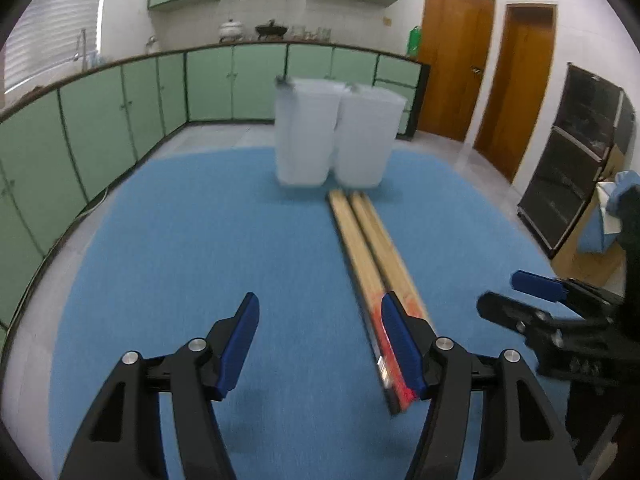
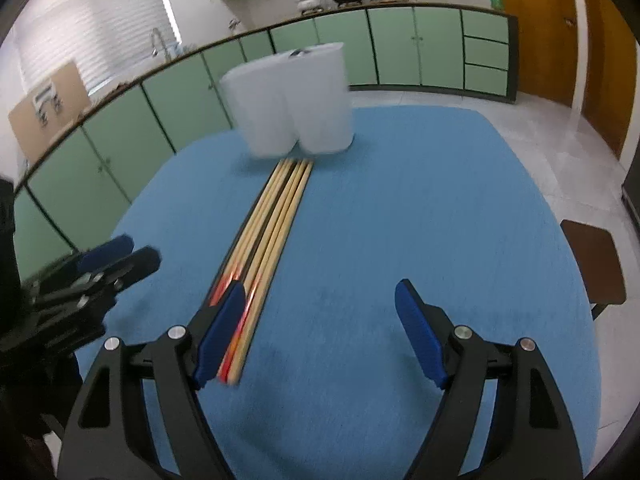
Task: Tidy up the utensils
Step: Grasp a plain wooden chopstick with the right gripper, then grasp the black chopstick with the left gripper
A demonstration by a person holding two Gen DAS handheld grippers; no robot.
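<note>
Chopsticks (image 2: pixel 268 236), pale wood with red ends, lie bundled parallel; both jaws spread

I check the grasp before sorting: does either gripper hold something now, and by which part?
Nothing is held. The left gripper and right gripper are both open above the table; the chopsticks lie flat.

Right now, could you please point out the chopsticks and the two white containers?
chopsticks (image 2: pixel 276 216): right wrist view, middle of the bundle.
left container (image 1: pixel 306 132): left wrist view, front wall.
right container (image 1: pixel 366 136): left wrist view, front wall.
</note>
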